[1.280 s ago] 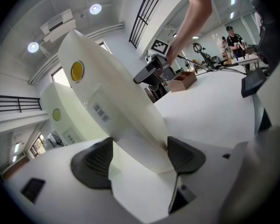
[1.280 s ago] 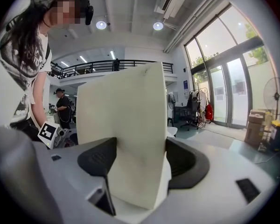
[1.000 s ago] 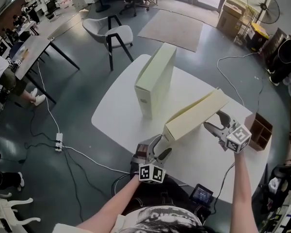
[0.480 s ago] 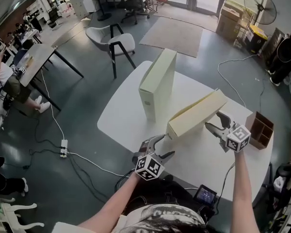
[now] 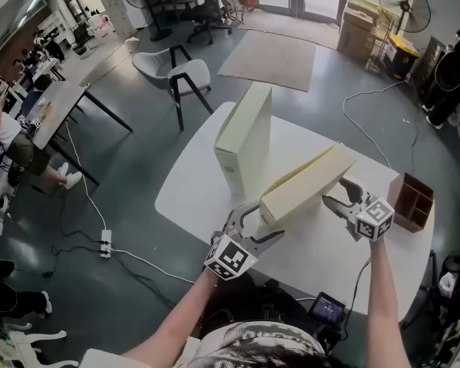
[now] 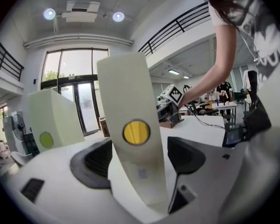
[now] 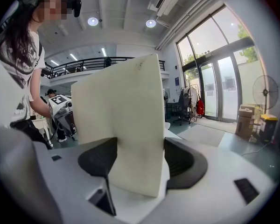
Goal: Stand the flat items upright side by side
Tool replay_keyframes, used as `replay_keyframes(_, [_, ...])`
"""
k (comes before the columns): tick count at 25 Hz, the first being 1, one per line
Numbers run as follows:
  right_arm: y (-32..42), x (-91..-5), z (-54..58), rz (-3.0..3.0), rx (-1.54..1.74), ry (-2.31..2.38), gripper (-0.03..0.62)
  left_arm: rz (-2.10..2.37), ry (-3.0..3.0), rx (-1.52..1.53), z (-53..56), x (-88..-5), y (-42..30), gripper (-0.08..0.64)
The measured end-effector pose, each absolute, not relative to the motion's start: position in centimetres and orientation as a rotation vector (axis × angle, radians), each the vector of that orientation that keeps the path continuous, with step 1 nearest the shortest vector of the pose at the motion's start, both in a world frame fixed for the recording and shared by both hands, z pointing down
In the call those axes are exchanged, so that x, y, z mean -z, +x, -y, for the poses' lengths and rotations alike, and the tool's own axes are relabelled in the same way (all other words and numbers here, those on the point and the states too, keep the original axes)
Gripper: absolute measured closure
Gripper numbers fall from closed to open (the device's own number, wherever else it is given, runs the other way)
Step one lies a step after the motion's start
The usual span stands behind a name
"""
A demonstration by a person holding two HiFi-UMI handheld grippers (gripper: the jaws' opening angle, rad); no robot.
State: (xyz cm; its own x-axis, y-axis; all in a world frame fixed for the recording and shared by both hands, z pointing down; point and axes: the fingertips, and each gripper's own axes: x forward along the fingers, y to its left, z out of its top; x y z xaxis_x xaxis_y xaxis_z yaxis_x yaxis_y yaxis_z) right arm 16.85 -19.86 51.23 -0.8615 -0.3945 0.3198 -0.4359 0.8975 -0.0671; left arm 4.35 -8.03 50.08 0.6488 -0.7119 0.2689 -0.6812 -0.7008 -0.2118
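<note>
Clenching tilted box (image 5: 307,181), left tongs (image 5: 256,225) and right tongs (image 5: 336,192) hover near upright box (image 5: 245,136).

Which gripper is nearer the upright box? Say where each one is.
Left. The left gripper grips the tilted box's end just in front of the upright box; the right gripper holds its other end, farther to the right.

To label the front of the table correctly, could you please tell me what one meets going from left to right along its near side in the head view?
left gripper → tilted cream box, gripped at both ends → right gripper → brown compartment box
</note>
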Motion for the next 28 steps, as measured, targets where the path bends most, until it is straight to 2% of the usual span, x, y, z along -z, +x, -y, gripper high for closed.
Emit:
replay_keyframes(5, [17.3,-51.1,19.3,2.797,-0.321,0.687,0.268,-1.197,-2.777,0.511,8.3,-49.1,4.4,0.212])
replay_keyframes(10, [19.1,-50.8,17.4,2.829,-0.533,1.018,0.268,-1.252,-2.746,0.531,8.1,-49.3,4.6,0.218])
replay_keyframes(14, [16.9,-52.6,12.8,2.772,-0.827,1.089,0.364,-1.295,-2.732,0.529,7.9,-49.2,4.6,0.221])
replay_keyframes(16, [15.3,-53.7,11.3,2.737,-0.969,1.11,0.391,-1.309,-2.736,0.532,7.9,-49.3,4.6,0.223])
replay_keyframes(19, [13.7,-54.8,11.0,2.701,-1.124,1.159,0.491,-1.311,-2.737,0.56,7.8,-49.4,4.8,0.225])
replay_keyframes(23, [12.0,-54.9,11.6,2.708,-1.114,1.138,0.534,-1.359,-2.724,0.577,7.9,-49.5,5.1,0.232])
replay_keyframes(26, [11.8,-54.7,12.8,2.717,-1.094,1.159,0.544,-1.401,-2.725,0.554,8.3,-49.4,5.3,0.235])
replay_keyframes(28, [11.7,-54.5,13.9,2.72,-1.068,1.193,0.583,-1.366,-2.696,0.592,8.6,-49.5,5.8,0.241])
